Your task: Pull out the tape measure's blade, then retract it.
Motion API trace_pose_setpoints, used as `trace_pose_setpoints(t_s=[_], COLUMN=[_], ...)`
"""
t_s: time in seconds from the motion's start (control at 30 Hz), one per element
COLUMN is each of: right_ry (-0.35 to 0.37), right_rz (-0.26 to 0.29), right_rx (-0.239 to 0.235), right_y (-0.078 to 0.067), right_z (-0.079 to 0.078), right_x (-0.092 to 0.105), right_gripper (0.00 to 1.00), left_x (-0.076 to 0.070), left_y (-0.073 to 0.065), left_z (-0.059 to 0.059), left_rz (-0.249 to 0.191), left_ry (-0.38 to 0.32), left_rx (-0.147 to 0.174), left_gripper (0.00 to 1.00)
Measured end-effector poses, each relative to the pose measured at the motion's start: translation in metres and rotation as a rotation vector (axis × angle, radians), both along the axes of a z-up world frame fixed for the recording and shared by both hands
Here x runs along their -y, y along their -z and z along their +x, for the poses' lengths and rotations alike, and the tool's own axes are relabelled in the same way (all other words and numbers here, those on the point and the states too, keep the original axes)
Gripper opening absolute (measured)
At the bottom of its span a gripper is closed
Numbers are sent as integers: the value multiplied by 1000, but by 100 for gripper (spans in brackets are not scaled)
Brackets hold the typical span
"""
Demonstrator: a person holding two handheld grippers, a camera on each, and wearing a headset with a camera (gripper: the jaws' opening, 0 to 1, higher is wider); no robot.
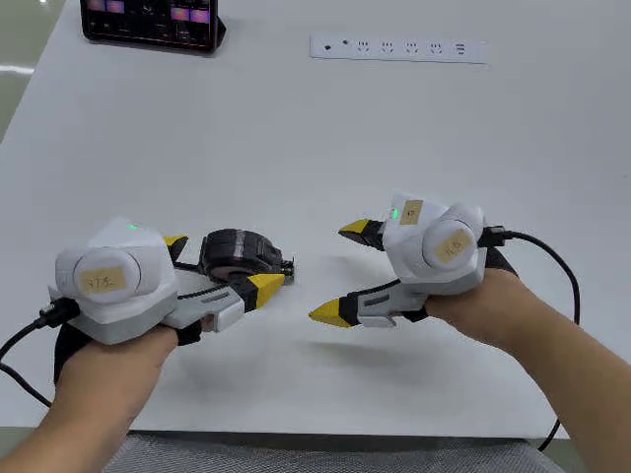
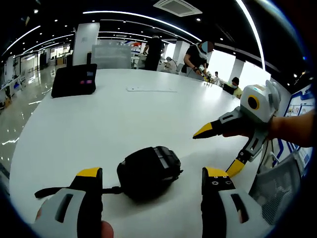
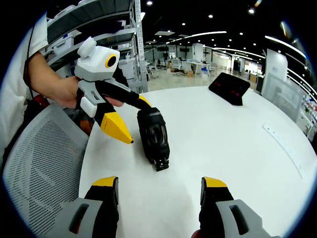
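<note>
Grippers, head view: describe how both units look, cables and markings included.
The left gripper and right gripper match: rounded white housings, dark jaws with yellow tips, a tan sticker with writing too small to read, and a green light. A black cable leaves the rear of each. The forearms are bare; the right gripper view shows a white short sleeve.

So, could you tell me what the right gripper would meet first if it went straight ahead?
Likely the black tape measure, lying just ahead between the open jaws of the left gripper.
</note>
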State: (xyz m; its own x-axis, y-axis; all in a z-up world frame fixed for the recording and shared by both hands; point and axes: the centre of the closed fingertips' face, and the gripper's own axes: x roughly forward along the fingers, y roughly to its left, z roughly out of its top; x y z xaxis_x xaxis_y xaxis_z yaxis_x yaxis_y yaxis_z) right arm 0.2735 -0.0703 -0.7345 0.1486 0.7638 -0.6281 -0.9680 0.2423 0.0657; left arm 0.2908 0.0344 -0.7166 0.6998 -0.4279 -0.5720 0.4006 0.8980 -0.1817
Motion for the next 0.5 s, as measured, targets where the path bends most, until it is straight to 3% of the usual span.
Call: trace_pose_setpoints(t_s=[0.23, 0.5], right_ry=[9, 36], right_rz=[28, 12], right_rx=[32, 23], right_y=[-10, -11], right_z=[-4, -9], right_x=[8, 21], right_gripper=[70, 74], left_x=[-1, -9], left_y=[-5, -9], left_z=[-8, -16], left_rz=[7, 21], left_ry=[52, 88], left_rx=[10, 10], left_gripper=[83, 86])
